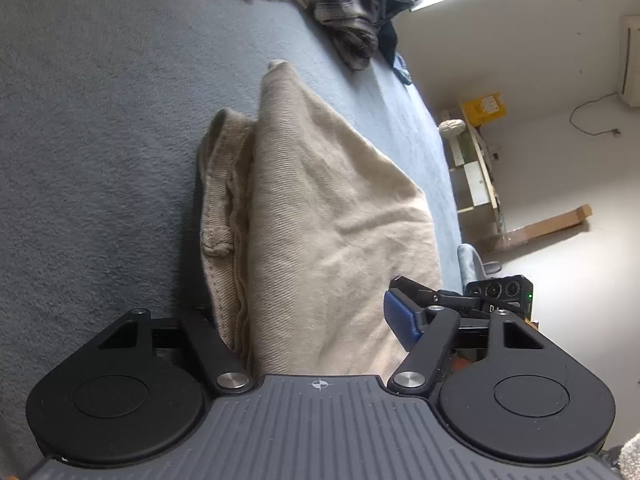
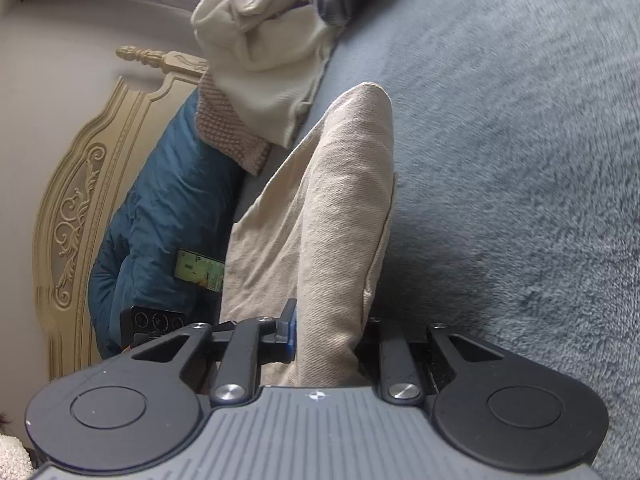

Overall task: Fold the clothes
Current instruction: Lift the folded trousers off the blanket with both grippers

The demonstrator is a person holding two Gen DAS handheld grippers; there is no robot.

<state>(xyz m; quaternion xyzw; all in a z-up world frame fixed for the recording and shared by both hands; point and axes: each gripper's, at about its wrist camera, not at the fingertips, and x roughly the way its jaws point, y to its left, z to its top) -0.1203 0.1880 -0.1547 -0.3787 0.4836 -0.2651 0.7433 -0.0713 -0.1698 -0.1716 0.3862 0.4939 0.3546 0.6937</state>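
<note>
Black linkage arms, silver pivot screws, ribbed grey housing, blue-padded fingers (image 1: pixel 402 320).

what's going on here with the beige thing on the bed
A person is folding a beige garment on a grey-blue blanket, a handheld gripper in each hand. The right gripper is pinched on a bunched fold of it. The left gripper straddles the near edge with its jaws wide; whether it grips is unclear. A pile of unfolded clothes waits at the far end.

Beige twill garment (image 1: pixel 312 216) (ribbed weave), folded lengthwise, rumpled, on the grey-blue fleece blanket (image 1: pixel 100 120)
</note>
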